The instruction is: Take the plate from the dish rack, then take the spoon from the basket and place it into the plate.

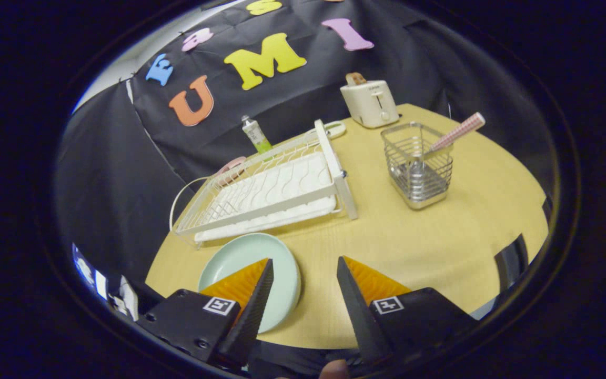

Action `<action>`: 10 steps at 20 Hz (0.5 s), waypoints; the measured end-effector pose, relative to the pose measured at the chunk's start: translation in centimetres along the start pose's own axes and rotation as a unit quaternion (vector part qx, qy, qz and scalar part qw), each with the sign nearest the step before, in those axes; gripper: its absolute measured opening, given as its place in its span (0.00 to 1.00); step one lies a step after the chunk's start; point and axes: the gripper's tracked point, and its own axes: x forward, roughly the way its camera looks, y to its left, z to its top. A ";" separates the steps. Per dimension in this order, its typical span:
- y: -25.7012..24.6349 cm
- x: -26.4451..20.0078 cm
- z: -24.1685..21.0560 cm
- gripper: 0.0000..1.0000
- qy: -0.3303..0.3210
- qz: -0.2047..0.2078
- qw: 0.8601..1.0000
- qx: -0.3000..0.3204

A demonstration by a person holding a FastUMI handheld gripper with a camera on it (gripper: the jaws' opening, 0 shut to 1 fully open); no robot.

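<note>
A pale green plate (245, 258) lies flat on the wooden table (413, 247), just in front of the white dish rack (271, 192). My gripper (304, 265) is open above the table; its left finger partly covers the plate and nothing is between the fingers. Beyond the right finger stands a wire basket (418, 166) holding a spoon (453, 134) with a pink checked handle that leans out to the right.
A white toaster (370, 102) with a slice of bread stands behind the basket at the table's far edge. A small tube (255, 134) and a pink item sit behind the rack. The table edge curves close on the right.
</note>
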 end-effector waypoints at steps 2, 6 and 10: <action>-2.1 -1.6 1.8 0.88 -0.054 -0.027 0.997 -0.042; -5.9 -5.0 4.9 1.00 -0.130 -0.049 0.986 -0.089; -10.8 -5.7 7.9 1.00 -0.202 -0.090 0.965 -0.142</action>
